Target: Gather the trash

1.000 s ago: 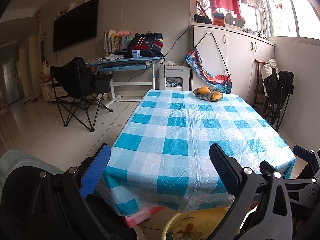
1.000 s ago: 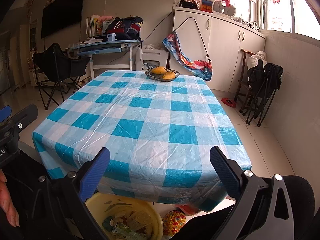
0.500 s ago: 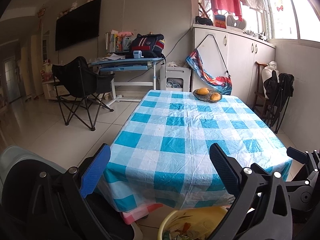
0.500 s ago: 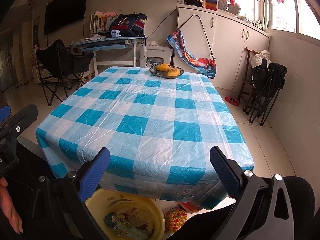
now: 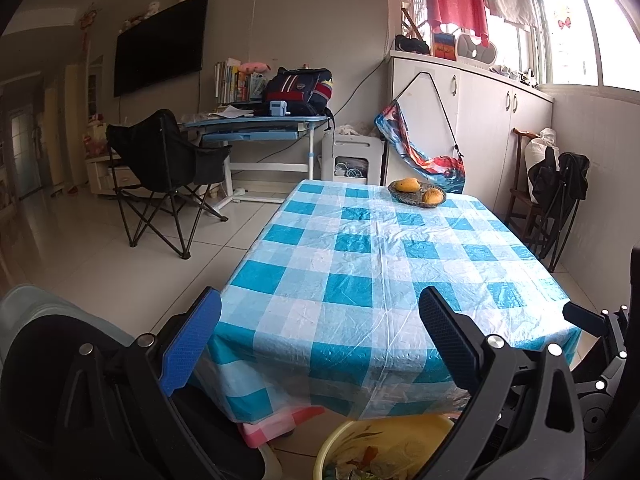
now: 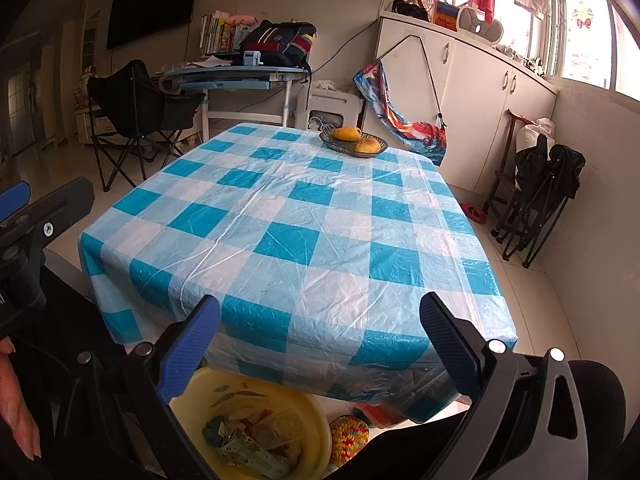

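A yellow basin (image 6: 248, 404) sits on the floor under the table's near edge, with paper and wrapper trash (image 6: 256, 436) inside it. The left wrist view shows the same basin (image 5: 384, 440) at the bottom. The table (image 6: 304, 224) wears a blue and white checked plastic cloth; no loose trash shows on it. My left gripper (image 5: 320, 344) hangs open in front of the near table edge, with nothing between its fingers. My right gripper (image 6: 320, 344) is open too, held above the basin and empty. The left gripper's arm (image 6: 36, 216) shows at the left edge of the right wrist view.
A wicker bowl (image 6: 354, 142) with two mangoes stands at the table's far end. A black folding chair (image 5: 160, 168) and a desk (image 5: 256, 128) are at the back left. White cabinets (image 5: 472, 120) line the right wall, with folded chairs (image 5: 560, 200) beside them. A hand (image 6: 16, 420) shows low left.
Both grippers have drawn back and risen slightly from the table; the table's near edge sits lower and farther in both views. Both stay open.
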The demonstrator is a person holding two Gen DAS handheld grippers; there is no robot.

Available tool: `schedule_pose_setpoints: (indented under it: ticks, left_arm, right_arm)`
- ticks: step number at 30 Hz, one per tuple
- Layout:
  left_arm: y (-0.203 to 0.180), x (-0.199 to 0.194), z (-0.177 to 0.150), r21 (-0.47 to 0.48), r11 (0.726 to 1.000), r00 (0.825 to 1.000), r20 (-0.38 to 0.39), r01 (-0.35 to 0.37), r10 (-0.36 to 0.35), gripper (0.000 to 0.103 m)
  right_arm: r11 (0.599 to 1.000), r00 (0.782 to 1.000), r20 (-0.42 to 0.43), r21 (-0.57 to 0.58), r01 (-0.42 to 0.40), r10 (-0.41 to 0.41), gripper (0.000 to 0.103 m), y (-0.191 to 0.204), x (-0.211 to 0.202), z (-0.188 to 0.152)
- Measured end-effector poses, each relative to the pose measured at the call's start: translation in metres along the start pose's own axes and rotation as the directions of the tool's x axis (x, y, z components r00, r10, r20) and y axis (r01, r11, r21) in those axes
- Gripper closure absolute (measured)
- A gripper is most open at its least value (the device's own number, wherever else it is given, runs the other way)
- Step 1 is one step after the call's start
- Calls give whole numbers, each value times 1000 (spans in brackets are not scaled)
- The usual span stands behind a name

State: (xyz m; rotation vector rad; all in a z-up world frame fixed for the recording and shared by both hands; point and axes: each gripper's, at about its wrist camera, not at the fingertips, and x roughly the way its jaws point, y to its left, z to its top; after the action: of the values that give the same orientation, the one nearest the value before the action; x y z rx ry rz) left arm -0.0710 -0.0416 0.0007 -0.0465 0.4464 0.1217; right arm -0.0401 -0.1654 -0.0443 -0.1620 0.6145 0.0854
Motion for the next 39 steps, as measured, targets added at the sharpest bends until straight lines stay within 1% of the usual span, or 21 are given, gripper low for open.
schedule_pose_setpoints:
  ticks: [13, 20, 23, 34, 37, 39]
  left_arm:
    - [1, 0, 0, 6, 1000, 1000, 1, 2, -2, 7]
    - [-2, 2, -2, 26, 1000, 1000, -13, 6, -6, 7]
    - [-3, 1, -2, 28, 1000, 1000, -6, 7, -7, 7]
    - [9, -2, 2, -30, 999, 1000, -4, 13, -13, 7]
    - [8, 1, 4, -7, 1000, 1000, -29, 5, -5, 7]
    - [7, 2, 4, 9, 1000, 999, -33, 5, -4, 7]
  right_arm:
    - [1000, 1000, -9, -17, -1, 0, 7, 5, 1, -1]
    - [1000, 1000, -19, -21, 4, -5, 7, 6, 3, -3]
    - [1000, 1000, -25, -19, 9, -9, 7, 6, 5, -4]
    - [999, 999, -47, -31, 19, -21, 7, 10, 11, -6]
    - [999, 998, -54, -34, 22, -24, 7, 11, 12, -7]
    - [999, 998, -57, -38, 24, -26, 7, 12, 12, -7]
